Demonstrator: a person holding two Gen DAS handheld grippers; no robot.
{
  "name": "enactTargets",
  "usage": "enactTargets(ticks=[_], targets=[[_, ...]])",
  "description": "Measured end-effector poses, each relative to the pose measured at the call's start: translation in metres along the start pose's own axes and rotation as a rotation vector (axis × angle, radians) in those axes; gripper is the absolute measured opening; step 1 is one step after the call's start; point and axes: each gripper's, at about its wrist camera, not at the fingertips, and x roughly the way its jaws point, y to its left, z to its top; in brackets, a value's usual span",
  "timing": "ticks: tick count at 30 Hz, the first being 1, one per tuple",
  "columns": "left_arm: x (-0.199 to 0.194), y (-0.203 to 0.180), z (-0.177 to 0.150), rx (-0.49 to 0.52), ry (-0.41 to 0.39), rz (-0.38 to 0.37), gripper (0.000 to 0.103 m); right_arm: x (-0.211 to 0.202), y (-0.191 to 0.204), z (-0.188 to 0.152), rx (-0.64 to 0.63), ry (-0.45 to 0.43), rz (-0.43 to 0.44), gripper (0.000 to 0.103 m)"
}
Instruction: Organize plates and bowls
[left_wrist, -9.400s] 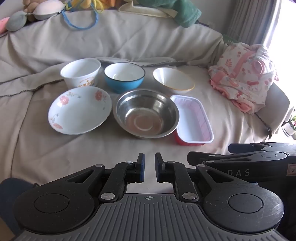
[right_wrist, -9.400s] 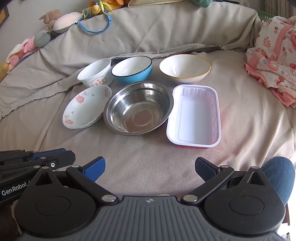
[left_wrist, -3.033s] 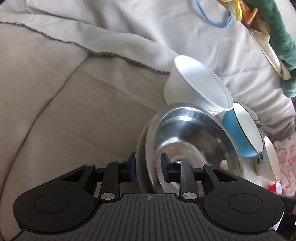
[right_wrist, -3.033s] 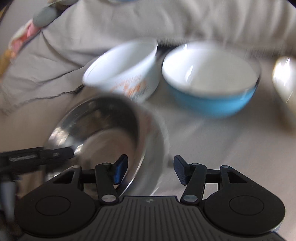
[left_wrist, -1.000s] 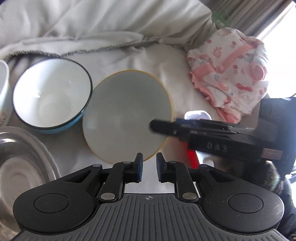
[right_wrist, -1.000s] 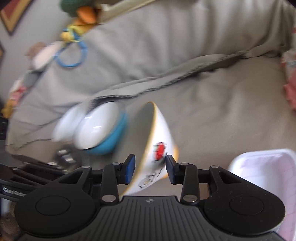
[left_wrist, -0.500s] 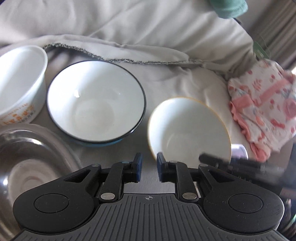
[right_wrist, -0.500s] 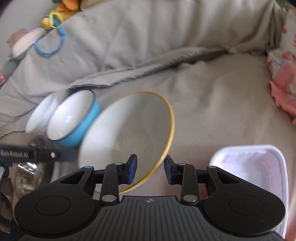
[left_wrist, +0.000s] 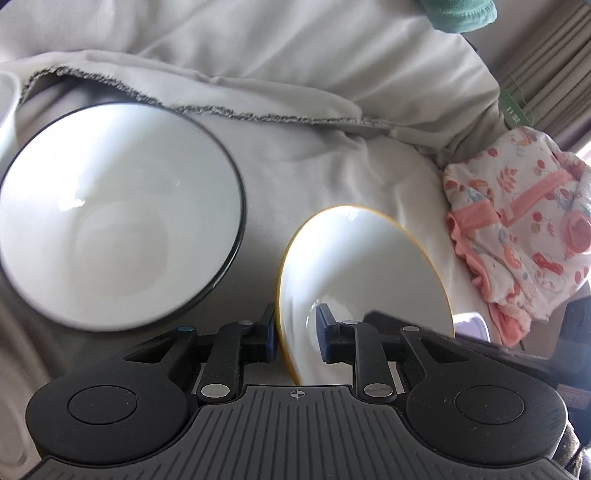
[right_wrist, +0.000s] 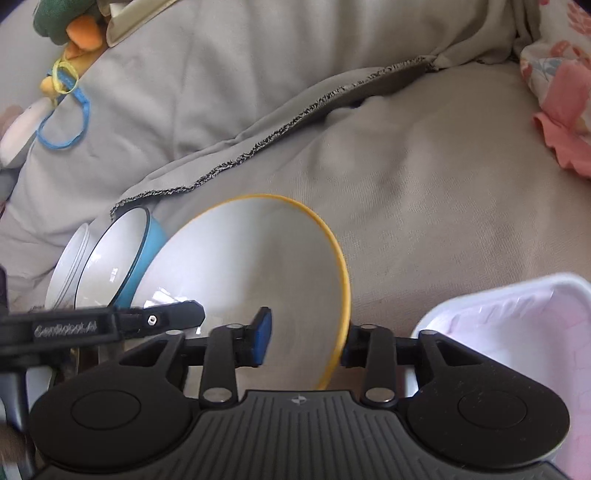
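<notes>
We see both grippers straddling the yellow-rimmed bowl (left_wrist: 364, 273), tilted above the sofa cover (right_wrist: 424, 184). Left gripper (left_wrist: 296, 334) and right gripper (right_wrist: 304, 345) fingers sit apart around its rim. Blue bowl (left_wrist: 114, 229) lies beside it.

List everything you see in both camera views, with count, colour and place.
Yellow-rimmed bowl: one, white, tilted, rim between both grippers' fingers.
Blue bowl: one, white inside, left of it.
White bowl: one, beyond the blue bowl.
Tray: one, white-pink, at right.
Floral cloth: one, pink-white, far right.
Sheet: one, beige, under everything.
Toys: several, top left.
Left gripper: black, blue pads.
Right gripper: black, blue pads.
</notes>
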Motion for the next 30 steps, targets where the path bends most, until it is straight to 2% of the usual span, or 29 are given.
enactTargets(ticks=[2, 5, 8, 11, 14, 16, 20, 24, 30], targets=[[-0.011, 0.004, -0.009, -0.013, 0.019, 0.015, 0.025, -0.004, 0.008, -0.005, -0.007, 0.011, 0.01, 0.038], [-0.04, 0.008, -0.028, -0.009, 0.009, 0.037, 0.027, -0.011, 0.016, -0.014, 0.011, 0.068, 0.1, 0.038], [-0.069, 0.013, -0.048, -0.015, 0.0, 0.062, 0.027, -0.015, 0.034, -0.029, -0.02, 0.089, 0.132, 0.038], [-0.081, 0.02, -0.066, -0.013, -0.001, 0.096, 0.027, -0.015, 0.049, -0.041, -0.048, 0.118, 0.163, 0.038], [-0.077, 0.03, -0.079, -0.031, 0.03, 0.106, 0.026, -0.006, 0.059, -0.055, -0.085, 0.16, 0.141, 0.038], [-0.079, 0.032, -0.085, -0.025, 0.021, 0.102, 0.025, -0.002, 0.062, -0.065, -0.105, 0.173, 0.12, 0.038], [-0.084, 0.038, -0.087, -0.044, -0.004, 0.1, 0.025, -0.011, 0.073, -0.076, -0.178, 0.148, 0.095, 0.038], [-0.082, 0.033, -0.083, -0.023, -0.025, 0.105, 0.028, -0.015, 0.072, -0.075, -0.154, 0.146, 0.099, 0.037], [-0.078, 0.027, -0.074, 0.011, -0.063, 0.104, 0.027, -0.015, 0.067, -0.07, -0.151, 0.111, 0.095, 0.038]])
